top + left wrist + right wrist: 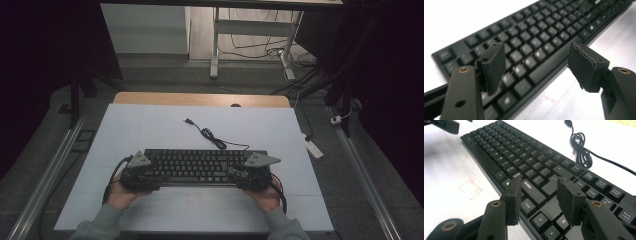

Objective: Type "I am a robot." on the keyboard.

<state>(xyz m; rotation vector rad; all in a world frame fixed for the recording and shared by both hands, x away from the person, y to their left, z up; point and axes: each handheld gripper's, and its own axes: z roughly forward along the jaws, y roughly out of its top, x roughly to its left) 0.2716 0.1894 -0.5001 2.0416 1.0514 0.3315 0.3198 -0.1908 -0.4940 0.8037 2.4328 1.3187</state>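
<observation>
One keyboard [197,166], two grippers alongside.

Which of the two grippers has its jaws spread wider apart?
The left gripper, at the keyboard's left end: a broad gap shows between its pads. The right gripper, over the Ctrl and arrow keys, stands open too, but narrower.

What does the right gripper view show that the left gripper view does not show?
The right gripper view alone gives the coiled cable with its USB plug and a faint red mark on the white table. The left gripper view alone gives the left gripper, jaws open above the keys. Both show the black keyboard, lying flat.
</observation>
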